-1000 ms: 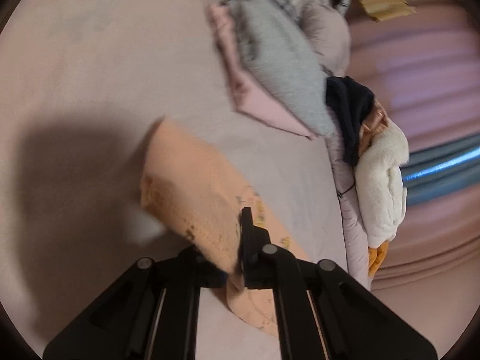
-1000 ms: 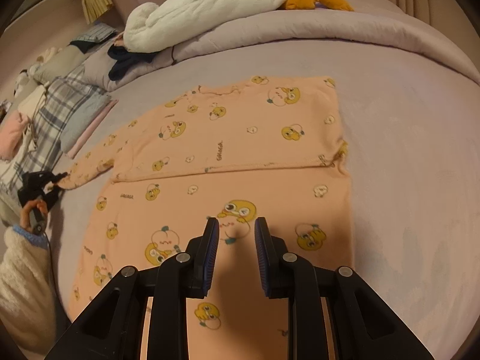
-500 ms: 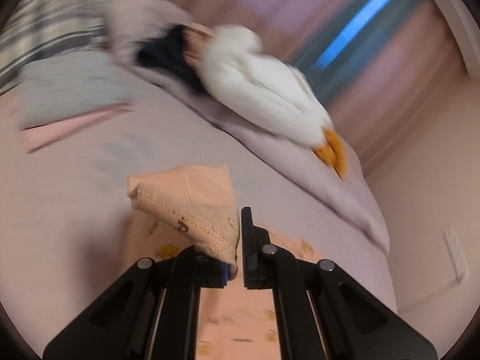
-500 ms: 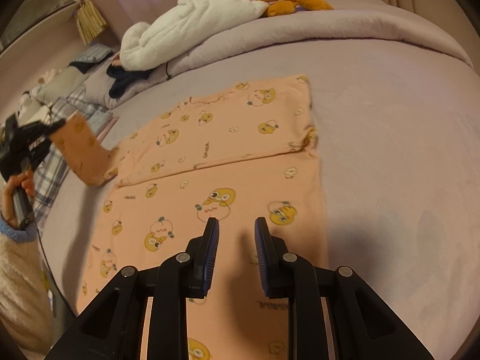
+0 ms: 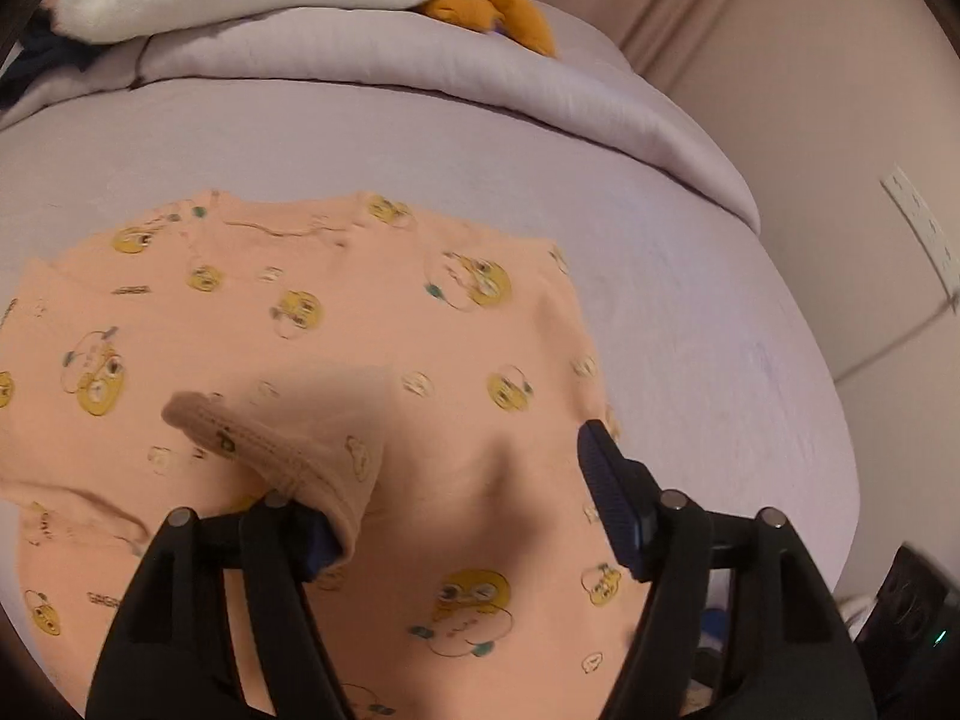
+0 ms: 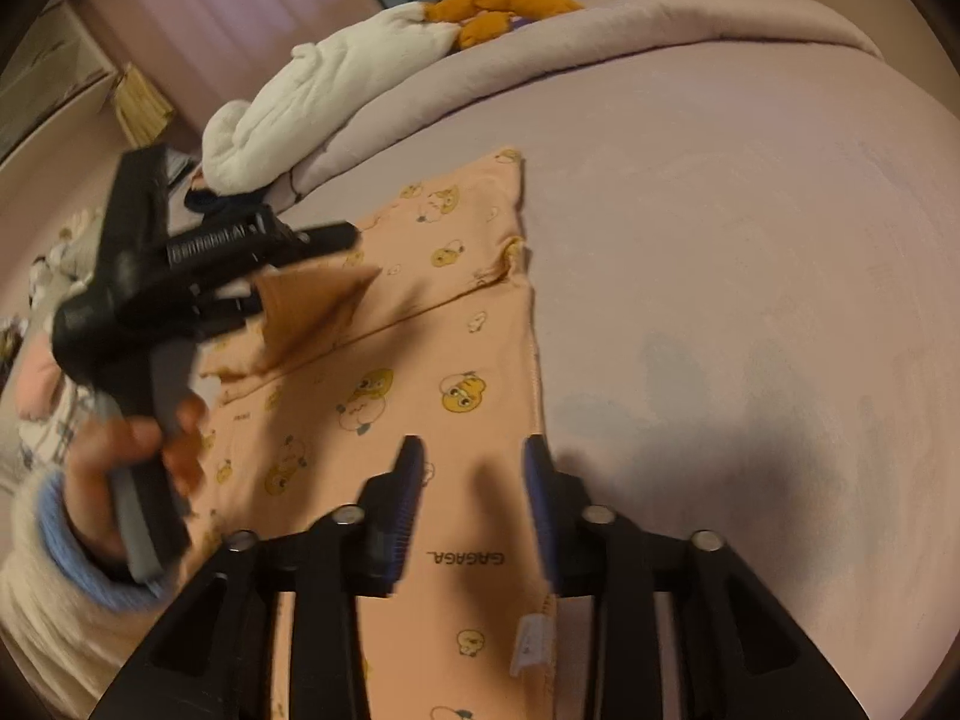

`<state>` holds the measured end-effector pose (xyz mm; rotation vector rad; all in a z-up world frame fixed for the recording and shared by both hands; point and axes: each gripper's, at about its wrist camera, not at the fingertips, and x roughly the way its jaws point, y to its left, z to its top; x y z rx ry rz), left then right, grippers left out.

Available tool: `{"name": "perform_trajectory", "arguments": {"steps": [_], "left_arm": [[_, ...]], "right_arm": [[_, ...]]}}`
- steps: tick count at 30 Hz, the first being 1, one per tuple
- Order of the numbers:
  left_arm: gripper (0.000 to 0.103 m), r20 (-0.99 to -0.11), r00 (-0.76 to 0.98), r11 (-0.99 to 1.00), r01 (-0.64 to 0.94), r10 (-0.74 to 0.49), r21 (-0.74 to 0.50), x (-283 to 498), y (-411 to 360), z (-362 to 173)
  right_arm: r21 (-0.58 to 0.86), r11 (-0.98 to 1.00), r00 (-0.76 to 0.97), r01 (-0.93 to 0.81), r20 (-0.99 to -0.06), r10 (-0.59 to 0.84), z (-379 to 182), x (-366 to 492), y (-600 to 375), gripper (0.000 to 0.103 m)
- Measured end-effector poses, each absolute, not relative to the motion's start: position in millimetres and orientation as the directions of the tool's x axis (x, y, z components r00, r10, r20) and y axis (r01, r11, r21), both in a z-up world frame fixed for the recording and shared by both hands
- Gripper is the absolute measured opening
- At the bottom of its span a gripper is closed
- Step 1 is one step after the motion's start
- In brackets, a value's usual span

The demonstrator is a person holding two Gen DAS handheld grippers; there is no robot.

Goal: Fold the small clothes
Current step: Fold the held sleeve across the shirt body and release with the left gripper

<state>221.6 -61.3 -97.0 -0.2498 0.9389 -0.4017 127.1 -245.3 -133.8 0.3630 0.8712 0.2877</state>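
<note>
Bed (image 6: 750, 252): lilac sheet, covers most of both views. Rolled duvet (image 5: 480, 84) of same colour runs along far edge.

Peach shirt (image 5: 372, 324) w/ yellow cartoon print: lies flat on bed, roughly centre-left in right wrist view (image 6: 420, 396). One side already folded over body, edge forming a straight crease across garment. "GAGAGA" print and a white label visible near hem, close to right gripper.

White plush toy (image 6: 336, 84) w/ orange feet: rests on duvet, well apart from shirt. Dark garment (image 6: 210, 201) just beside it, partly hidden.

Left gripper (image 5: 474, 480): jaws spread wide apart. Sleeve cuff (image 5: 288, 450) of shirt drapes over its left finger only; right finger (image 5: 606, 492) clear of fabric, hovering above shirt body. Not clamped. In right wrist view same gripper (image 6: 240, 276) sits above shirt's left part, sleeve fabric hanging at its tip; person's hand (image 6: 126, 462) on handle, blue cuff and white fleece sleeve at wrist. View blurred.

Right gripper (image 6: 474, 468): jaws apart, nothing between them. Hovers over lower right part of shirt, near its side edge.

Wall socket strip (image 5: 918, 234): on wall right of bed, cable trailing down.
</note>
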Motion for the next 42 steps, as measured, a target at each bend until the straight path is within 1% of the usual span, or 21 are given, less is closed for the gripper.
{"name": "perform_trajectory", "arguments": {"steps": [3, 6, 7, 8, 10, 12, 14, 17, 20, 23, 25, 31, 34, 35, 36, 39, 41, 42], "left_arm": [[0.071, -0.731, 0.515, 0.893, 0.274, -0.449, -0.356, 210.2, -57.5, -92.0], [0.071, -0.661, 0.533, 0.848, 0.293, -0.528, -0.441, 186.4, -32.7, -79.3], [0.074, -0.638, 0.547, 0.837, 0.288, -0.542, -0.464, 178.7, -19.9, -75.5], [0.08, -0.615, 0.568, 0.831, 0.281, -0.547, -0.48, 168.9, -7.7, -71.4], [0.086, -0.588, 0.615, 0.839, 0.257, -0.525, -0.48, 147.0, 17.8, -67.9], [0.086, -0.584, 0.639, 0.848, 0.227, -0.5, -0.478, 130.6, 43.0, -68.2], [0.086, -0.573, 0.638, 0.832, 0.209, -0.514, -0.514, 118.8, 62.1, -72.3], [0.086, -0.587, 0.646, 0.84, 0.163, -0.487, -0.517, 97.7, 83.5, -81.0], [0.086, -0.585, 0.649, 0.826, 0.123, -0.486, -0.55, 77.1, 100.9, -91.4], [0.086, -0.591, 0.639, 0.815, 0.1, -0.492, -0.571, 68.7, 111.1, -99.5], [0.086, -0.592, 0.637, 0.81, 0.089, -0.494, -0.58, 65.2, 114.2, -103.1], [0.086, -0.594, 0.63, 0.786, 0.044, -0.501, -0.616, 55.1, 126.8, -114.4], [0.086, -0.59, 0.634, 0.779, 0.031, -0.5, -0.627, 50.0, 134.7, -117.9], [0.086, -0.588, 0.636, 0.776, 0.027, -0.5, -0.631, 49.5, 136.7, -118.7], [0.086, -0.586, 0.637, 0.773, 0.024, -0.501, -0.634, 49.3, 137.6, -118.7], [0.086, -0.581, 0.645, 0.767, 0.013, -0.496, -0.641, 47.1, 140.8, -119.7], [0.086, -0.582, 0.644, 0.766, 0.01, -0.496, -0.642, 46.7, 141.0, -120.6], [0.086, -0.581, 0.643, 0.764, 0.009, -0.499, -0.645, 46.5, 141.2, -121.1]], "right_arm": [[0.442, 0.892, 0.613, -0.097, -0.679, 0.403, -133.8, 128.8, -245.0, 0.039], [0.474, 0.873, 0.602, -0.115, -0.666, 0.441, -132.7, 136.2, -238.5, 0.039], [0.482, 0.867, 0.599, -0.125, -0.66, 0.454, -132.0, 137.2, -235.6, 0.039], [0.491, 0.86, 0.593, -0.139, -0.654, 0.47, -131.1, 139.9, -231.1, 0.039], [0.519, 0.837, 0.572, -0.175, -0.639, 0.515, -130.0, 148.1, -218.9, 0.039], [0.539, 0.82, 0.551, -0.193, -0.632, 0.545, -130.9, 157.9, -206.8, 0.039], [0.533, 0.822, 0.533, -0.201, -0.644, 0.549, -130.9, 169.6, -188.2, 0.039], [0.528, 0.817, 0.518, -0.233, -0.644, 0.564, -127.6, 176.3, -165.0, 0.039], [0.496, 0.82, 0.514, -0.286, -0.643, 0.568, -117.2, 182.4, -138.4, 0.039], [0.425, 0.827, 0.52, -0.368, -0.644, 0.562, -104.4, 188.0, -115.3, 0.039], [0.384, 0.823, 0.488, -0.418, -0.67, 0.56, -106.4, 193.0, -100.1, 0.04], [0.26, 0.846, 0.437, -0.466, -0.764, 0.475, -134.0, 210.1, -61.8, 0.039], [0.137, 0.88, 0.488, -0.455, -0.788, 0.375, -142.0, 212.7, -52.4, 0.039], [0.118, 0.887, 0.497, -0.446, -0.792, 0.355, -143.9, 214.8, -52.3, 0.037], [0.106, 0.892, 0.503, -0.44, -0.793, 0.343, -146.6, 217.6, -54.3, 0.033], [0.129, 0.898, 0.51, -0.422, -0.785, 0.352, -145.7, 221.9, -66.1, 0.006], [0.232, 0.892, 0.51, -0.388, -0.752, 0.418, -138.0, 220.6, -83.1, 0.006], [0.296, 0.883, 0.524, -0.365, -0.719, 0.457, -133.0, 217.9, -97.3, 0.006]]}}
